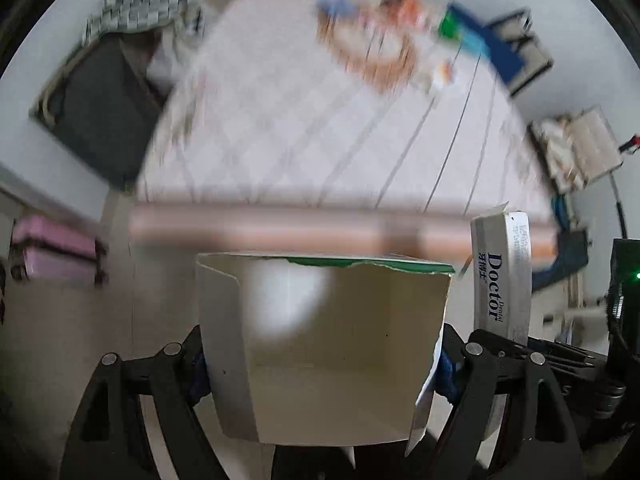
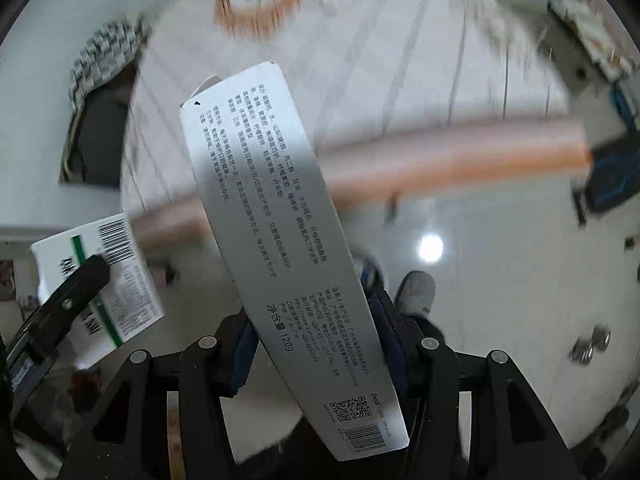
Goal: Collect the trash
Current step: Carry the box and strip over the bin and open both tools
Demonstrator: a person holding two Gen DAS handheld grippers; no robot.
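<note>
Below both cameras lies a bed (image 1: 304,132) with a pale mattress cover in a diamond-quilted pattern, heavily motion-blurred. Its near edge is a pinkish-orange rail (image 1: 280,226) running across the left wrist view; in the right wrist view the same rail slants up toward the right.

Toward the far edge of the bed: a round woven basket or tray (image 1: 372,52), brownish, with blurred orange and blue items at it; contents cannot be resolved. A blue flat item (image 1: 488,44) overhangs the bed's far right corner. Off the bed's left edge, a dark grey bin or case (image 1: 104,116) with a checked black-and-white cloth (image 1: 136,4) draped at its far end. A pink suitcase (image 1: 56,248) stands on the floor off the near left corner. Floor (image 2: 500,280) is glossy pale tile with a bright lamp reflection. A grey slipper (image 2: 416,290) shows just past the right claw.

Left claw (image 1: 320,364): clenched on an opened cardboard box (image 1: 320,344) with a torn green-edged rim, open side facing the camera, held above the floor just short of the bed's near edge.

Right claw (image 2: 316,348): clenched on a long silver toothpaste carton (image 2: 276,240), printed text and barcode facing the camera, tilted with its open flap end leaning left, over the bed's near edge.

The two held items sit close beside each other, each visible in the other's view.
</note>
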